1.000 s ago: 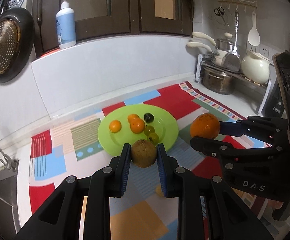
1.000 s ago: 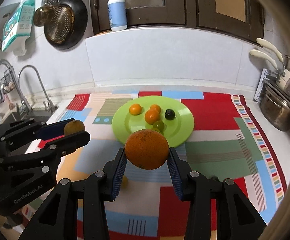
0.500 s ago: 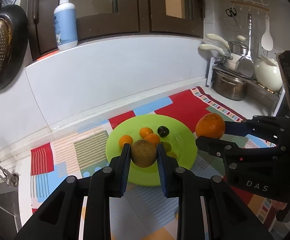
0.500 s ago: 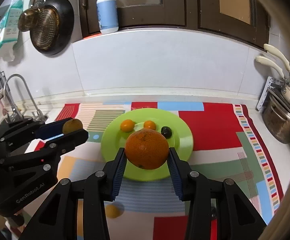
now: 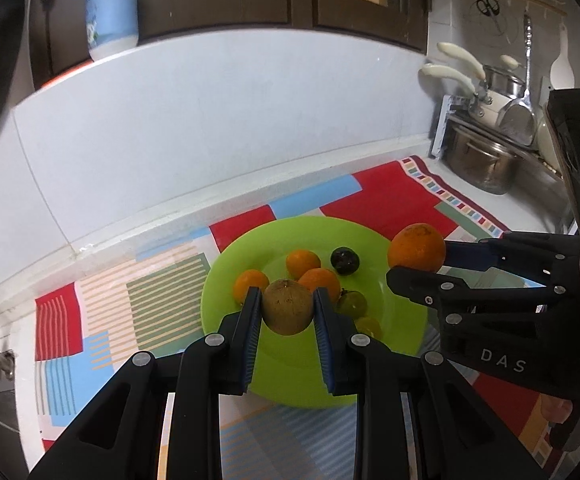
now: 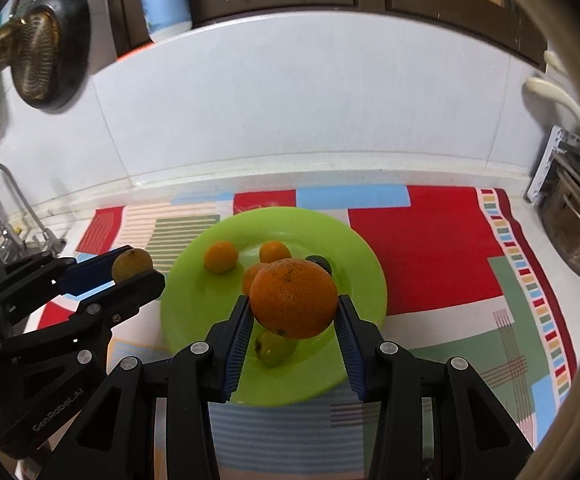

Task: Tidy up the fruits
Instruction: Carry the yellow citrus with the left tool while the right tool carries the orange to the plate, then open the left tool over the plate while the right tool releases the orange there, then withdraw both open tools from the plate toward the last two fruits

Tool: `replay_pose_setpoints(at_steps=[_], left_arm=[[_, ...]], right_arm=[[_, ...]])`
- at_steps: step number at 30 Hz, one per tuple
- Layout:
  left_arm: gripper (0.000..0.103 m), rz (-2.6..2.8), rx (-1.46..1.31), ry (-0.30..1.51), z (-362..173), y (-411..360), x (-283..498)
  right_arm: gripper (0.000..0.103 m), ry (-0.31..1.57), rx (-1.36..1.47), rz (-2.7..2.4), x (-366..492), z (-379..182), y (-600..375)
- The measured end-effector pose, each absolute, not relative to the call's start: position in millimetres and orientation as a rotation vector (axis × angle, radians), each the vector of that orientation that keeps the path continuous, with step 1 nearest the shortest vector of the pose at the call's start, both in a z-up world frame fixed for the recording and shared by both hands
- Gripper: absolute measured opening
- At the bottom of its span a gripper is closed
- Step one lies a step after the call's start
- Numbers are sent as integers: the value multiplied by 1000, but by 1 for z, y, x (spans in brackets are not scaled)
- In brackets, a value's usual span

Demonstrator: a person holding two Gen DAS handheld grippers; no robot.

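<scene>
We have the left gripper (image 5: 287,312) clamped on a brown round fruit (image 5: 288,306), held between its jaws above the green plate (image 5: 401,344). Our right gripper (image 6: 293,320) grips a large orange (image 6: 293,298) between its jaws, also over that plate on the patterned mat (image 6: 429,248) covering the worktop.

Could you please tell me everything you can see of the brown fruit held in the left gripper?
The brown fruit is round, dull tan-brown, with a rough, speckled skin and a small stem mark on top. It sits clamped between the blue ribbed pads of the left gripper, one pad on each side, held in the air over the near part of the green plate. In the right wrist view it looks yellower. Its underside is hidden.
</scene>
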State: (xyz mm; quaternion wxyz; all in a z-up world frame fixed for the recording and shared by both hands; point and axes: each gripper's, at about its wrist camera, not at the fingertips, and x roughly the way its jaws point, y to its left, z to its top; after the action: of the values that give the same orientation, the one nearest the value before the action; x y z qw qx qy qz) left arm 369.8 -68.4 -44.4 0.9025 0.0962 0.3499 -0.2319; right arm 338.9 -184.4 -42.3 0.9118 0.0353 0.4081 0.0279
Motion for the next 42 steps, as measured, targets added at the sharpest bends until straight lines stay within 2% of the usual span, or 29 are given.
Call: replay_pose_setpoints(at_steps=[19, 20, 22, 24, 25, 27, 42], left_arm=[[27, -481, 173, 811, -82, -80, 406], [28, -480, 174, 809, -81, -80, 406], [36, -477, 172, 806, -80, -79, 407], [36, -477, 163, 803, -79, -77, 407], [36, -477, 161, 803, -78, -76, 407], [36, -474, 161, 802, -77, -75, 405], [39, -453, 130, 752, -44, -60, 379]], right_arm=[[43, 942, 104, 47, 382, -88, -199], [43, 942, 105, 47, 383, -89, -199], [43, 949, 110, 48, 387, -92, -200], [45, 958, 119, 50, 388, -95, -201], [50, 955, 123, 50, 388, -96, -202], [54, 942, 117, 42, 386, -94, -201], [54, 862, 104, 42, 350, -60, -195]])
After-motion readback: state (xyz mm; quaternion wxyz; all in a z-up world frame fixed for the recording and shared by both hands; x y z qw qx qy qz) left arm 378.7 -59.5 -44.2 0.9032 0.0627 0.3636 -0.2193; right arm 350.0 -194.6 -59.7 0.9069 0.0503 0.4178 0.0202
